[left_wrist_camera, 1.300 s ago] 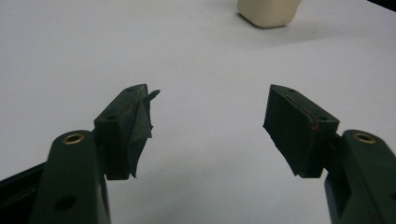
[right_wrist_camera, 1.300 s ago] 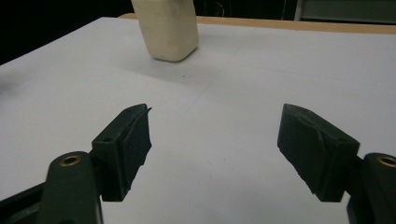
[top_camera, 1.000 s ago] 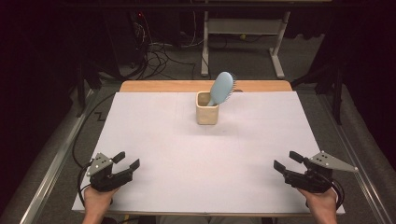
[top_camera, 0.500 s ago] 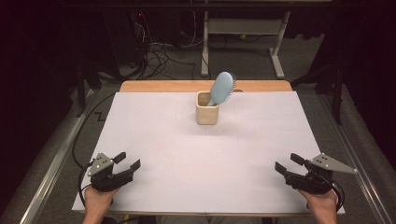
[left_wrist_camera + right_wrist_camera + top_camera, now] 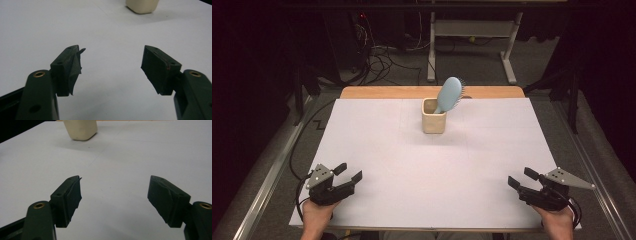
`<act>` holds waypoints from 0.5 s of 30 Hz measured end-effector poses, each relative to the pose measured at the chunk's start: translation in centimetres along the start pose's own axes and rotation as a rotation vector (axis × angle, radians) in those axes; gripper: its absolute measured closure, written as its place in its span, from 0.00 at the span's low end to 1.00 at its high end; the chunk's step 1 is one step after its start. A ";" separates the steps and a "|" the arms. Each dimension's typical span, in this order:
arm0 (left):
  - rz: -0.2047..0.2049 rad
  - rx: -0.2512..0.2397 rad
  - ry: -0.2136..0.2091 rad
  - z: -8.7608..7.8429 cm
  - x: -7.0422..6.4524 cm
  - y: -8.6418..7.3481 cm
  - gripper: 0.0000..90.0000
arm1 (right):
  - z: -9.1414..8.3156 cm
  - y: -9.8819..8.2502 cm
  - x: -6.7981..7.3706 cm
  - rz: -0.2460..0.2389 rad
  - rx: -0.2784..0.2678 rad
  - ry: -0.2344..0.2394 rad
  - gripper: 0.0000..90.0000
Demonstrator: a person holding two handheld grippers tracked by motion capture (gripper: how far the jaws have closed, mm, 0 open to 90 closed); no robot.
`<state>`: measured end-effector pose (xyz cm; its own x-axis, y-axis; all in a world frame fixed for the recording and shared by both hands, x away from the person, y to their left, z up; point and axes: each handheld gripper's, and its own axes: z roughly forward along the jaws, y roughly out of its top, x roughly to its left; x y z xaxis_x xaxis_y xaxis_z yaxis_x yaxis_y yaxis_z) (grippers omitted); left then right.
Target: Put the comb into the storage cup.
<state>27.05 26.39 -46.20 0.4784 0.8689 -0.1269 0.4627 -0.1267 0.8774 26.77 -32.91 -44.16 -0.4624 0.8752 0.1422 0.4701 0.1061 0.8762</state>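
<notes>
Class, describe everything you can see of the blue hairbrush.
The hairbrush is light blue, plastic-looking, with an oval head whose smooth back faces the camera; short bristles show along its far edge. It stands handle-down in the cream cup, leaning to the right against its rim, at the table's far middle. Nothing else touches it.

You see a cream square cup (image 5: 433,119) standing upright near the table's far edge, with a light blue hairbrush (image 5: 449,94) leaning inside, head up.
</notes>
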 end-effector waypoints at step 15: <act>-0.009 -0.003 -0.002 0.0 0.0 0.0 0.36 | 0.1 -1.2 -0.8 0.031 0.001 -0.017 0.31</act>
<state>27.02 26.41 -46.18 0.4760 0.8689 -0.1356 0.4647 -0.1176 0.8776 26.62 -33.72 -45.37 -0.4350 0.8858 0.1615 0.4845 0.0791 0.8712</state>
